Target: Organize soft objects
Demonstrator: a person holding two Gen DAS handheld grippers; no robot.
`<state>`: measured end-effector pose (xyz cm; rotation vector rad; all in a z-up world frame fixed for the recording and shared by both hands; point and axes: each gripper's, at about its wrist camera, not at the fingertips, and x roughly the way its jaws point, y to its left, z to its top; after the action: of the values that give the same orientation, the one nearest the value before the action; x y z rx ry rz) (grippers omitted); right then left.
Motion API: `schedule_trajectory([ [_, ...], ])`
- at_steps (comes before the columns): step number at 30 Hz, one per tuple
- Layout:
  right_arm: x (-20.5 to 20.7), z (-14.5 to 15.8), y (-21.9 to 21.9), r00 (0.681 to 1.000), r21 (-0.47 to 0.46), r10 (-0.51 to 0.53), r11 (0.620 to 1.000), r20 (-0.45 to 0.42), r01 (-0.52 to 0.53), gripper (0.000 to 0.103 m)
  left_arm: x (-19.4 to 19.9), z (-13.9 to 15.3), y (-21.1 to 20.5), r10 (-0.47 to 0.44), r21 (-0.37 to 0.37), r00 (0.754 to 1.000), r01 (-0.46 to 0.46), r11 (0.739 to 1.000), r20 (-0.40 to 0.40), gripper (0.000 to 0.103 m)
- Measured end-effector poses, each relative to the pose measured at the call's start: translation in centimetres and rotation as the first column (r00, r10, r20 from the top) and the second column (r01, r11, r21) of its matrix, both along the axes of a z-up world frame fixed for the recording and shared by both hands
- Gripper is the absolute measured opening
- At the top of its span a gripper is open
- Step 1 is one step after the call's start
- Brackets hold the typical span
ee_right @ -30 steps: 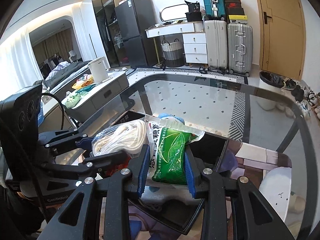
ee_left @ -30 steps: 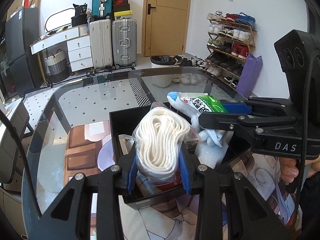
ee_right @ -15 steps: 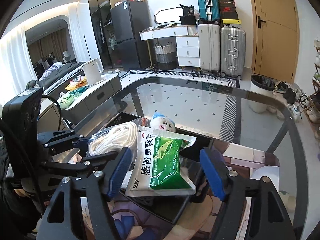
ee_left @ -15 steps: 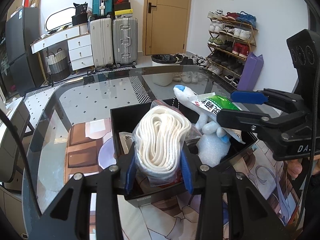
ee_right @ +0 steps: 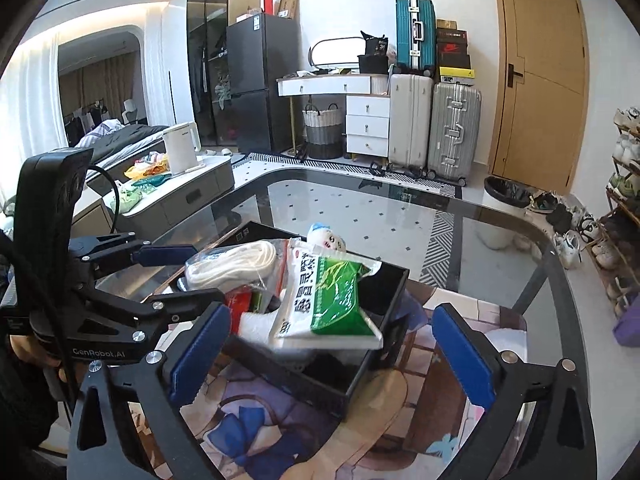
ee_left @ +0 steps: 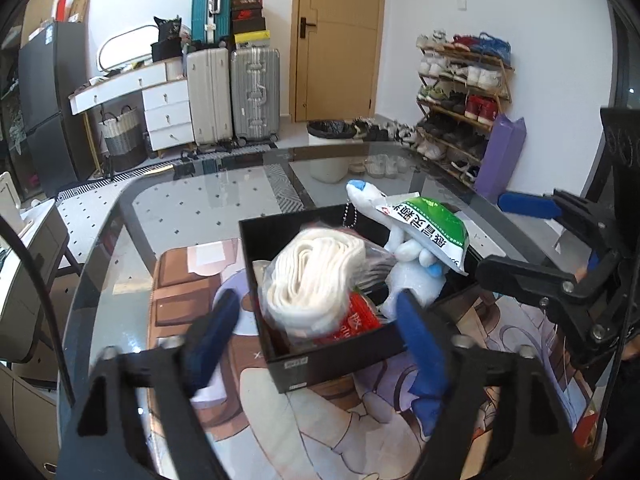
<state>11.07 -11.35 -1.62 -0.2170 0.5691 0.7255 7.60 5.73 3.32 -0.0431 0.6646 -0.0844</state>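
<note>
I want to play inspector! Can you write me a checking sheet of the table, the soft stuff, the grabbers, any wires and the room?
Surface: glass table with a cartoon mat under the black box.
Job's things: bagged white socks, green-and-white pouch and white plush toy piled in the box.
Clutter: red packet under the socks.
Grippers: left gripper and right gripper open, jaws just opened, nothing pinched.
Cables: black cable at the left gripper.
Surroundings: suitcases, shoe rack, door.
</note>
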Motion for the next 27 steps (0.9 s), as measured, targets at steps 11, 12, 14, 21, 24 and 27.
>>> schedule_trajectory([
  [11,-3.4,-0.2,-1.4,0.998,0.088,-0.028,0.996,0.049,0.024,0.102,-2.6,-0.2,0.9,0.053,-0.009,0.996,-0.053,0.999,0.069,0.099],
  [12,-3.6,-0.3,-1.5,0.998,0.096,-0.032,0.995,0.05,0.027,0.102,-2.8,-0.3,0.9,0.059,-0.01,0.995,-0.058,0.998,0.077,0.1],
  [14,-3.9,-0.4,-1.6,0.998,0.109,-0.036,0.994,0.047,0.03,0.102,-3.1,-0.5,0.8,0.073,-0.011,0.994,-0.072,0.997,0.087,0.102],
  [21,-4.9,-1.1,-1.6,0.997,0.127,-0.058,0.991,0.055,0.05,0.102,-4.0,-1.6,0.8,0.102,-0.028,0.99,-0.1,0.995,0.101,0.103],
  [24,-5.0,-1.4,-1.7,0.995,0.13,-0.068,0.99,0.072,0.058,0.102,-4.1,-2.0,0.7,0.109,-0.028,0.988,-0.106,0.994,0.107,0.103],
  [27,-5.6,-1.7,-1.8,0.992,0.131,-0.077,0.989,0.099,0.064,0.102,-4.5,-2.1,0.6,0.115,-0.023,0.985,-0.113,0.993,0.129,0.103],
])
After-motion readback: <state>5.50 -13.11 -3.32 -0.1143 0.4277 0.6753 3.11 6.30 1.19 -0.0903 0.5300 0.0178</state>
